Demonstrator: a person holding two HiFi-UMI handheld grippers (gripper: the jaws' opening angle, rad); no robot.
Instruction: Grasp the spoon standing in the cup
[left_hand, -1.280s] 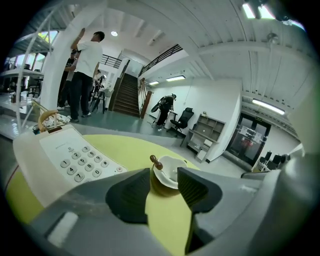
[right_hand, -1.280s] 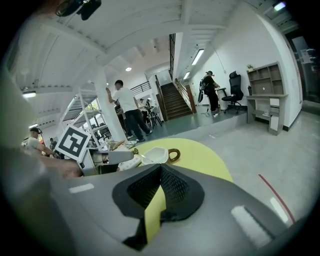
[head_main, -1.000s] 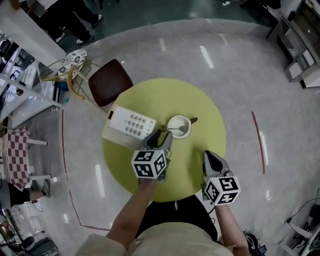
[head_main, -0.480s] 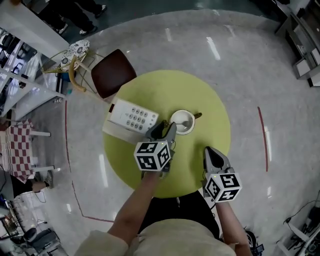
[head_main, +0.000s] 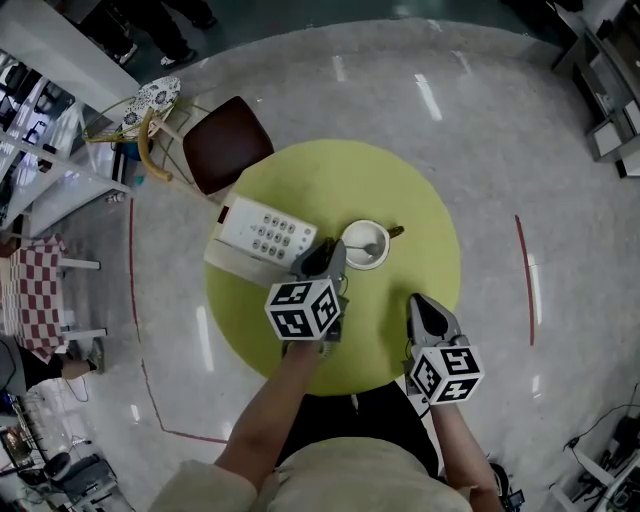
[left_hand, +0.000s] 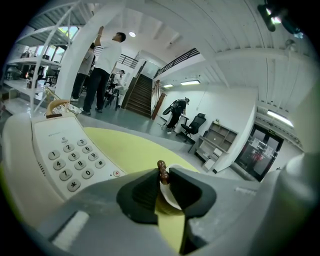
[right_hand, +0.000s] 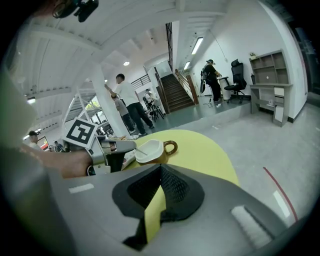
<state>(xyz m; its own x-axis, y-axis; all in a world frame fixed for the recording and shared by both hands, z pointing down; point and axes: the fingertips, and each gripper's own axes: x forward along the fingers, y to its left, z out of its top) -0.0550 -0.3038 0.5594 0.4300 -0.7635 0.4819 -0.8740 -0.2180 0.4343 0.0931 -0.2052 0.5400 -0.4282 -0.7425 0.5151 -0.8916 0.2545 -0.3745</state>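
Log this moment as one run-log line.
left gripper: jaws just closing, pinching spoon handle end | spoon: bowl in cup | right gripper: shut, empty

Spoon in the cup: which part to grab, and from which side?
Grip the spoon by its brown handle end, coming from the phone side of the cup. The handle leans out over that rim, while the bowl sits inside. The left claw has just been closing there, with the handle end between its jaws.
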